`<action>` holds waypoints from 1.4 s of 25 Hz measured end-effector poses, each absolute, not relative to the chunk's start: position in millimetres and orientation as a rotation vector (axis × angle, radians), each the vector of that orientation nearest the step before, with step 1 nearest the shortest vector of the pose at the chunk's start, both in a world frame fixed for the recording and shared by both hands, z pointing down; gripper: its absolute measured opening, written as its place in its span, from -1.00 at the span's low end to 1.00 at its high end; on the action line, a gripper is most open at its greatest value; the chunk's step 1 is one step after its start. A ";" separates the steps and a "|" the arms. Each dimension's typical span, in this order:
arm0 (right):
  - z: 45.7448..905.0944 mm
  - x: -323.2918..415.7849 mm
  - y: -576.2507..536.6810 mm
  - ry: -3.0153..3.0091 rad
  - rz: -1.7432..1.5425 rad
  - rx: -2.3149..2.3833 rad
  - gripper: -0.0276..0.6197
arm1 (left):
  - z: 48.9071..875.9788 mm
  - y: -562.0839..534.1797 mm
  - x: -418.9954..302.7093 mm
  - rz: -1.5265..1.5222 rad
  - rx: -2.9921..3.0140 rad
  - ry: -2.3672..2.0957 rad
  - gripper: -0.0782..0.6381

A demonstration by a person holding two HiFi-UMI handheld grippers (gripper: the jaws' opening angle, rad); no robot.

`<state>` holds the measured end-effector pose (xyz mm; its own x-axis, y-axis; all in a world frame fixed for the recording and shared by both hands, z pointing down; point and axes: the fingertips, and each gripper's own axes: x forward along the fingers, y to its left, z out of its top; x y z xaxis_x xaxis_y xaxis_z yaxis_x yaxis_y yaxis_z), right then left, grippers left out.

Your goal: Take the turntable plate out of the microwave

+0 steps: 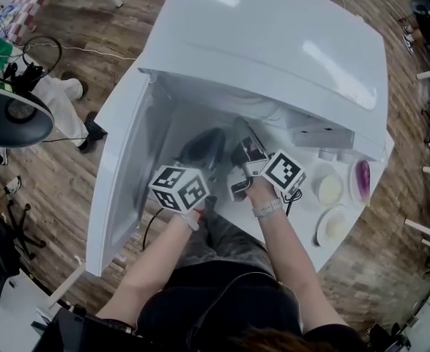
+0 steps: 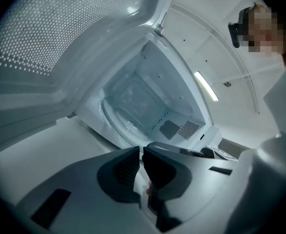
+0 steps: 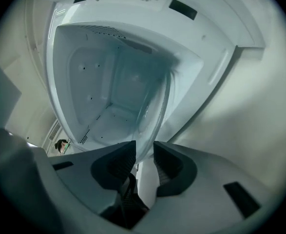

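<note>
The white microwave stands on a table with its door swung open to the left. Inside lies the clear glass turntable plate. Both grippers are at the cavity's mouth. My left gripper is shut with nothing between its pads, pointing at the plate from in front of the opening. My right gripper is rolled onto its side and its jaws stand apart. The plate's near rim runs down into the gap between them, and the pads are not pressing on it.
Two pale round dishes and a purple-centred one lie on the table to the right of the microwave. A person sits on the floor's left side, with a black lamp or chair nearby.
</note>
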<state>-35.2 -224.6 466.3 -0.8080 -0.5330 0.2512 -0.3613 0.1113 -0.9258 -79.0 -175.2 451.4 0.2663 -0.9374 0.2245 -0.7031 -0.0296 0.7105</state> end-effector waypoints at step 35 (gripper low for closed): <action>465.0 -21.4 -218.3 1.965 -1.907 -0.761 -0.73 | 462.1 -186.2 -82.8 -0.698 1.491 -1.314 -0.53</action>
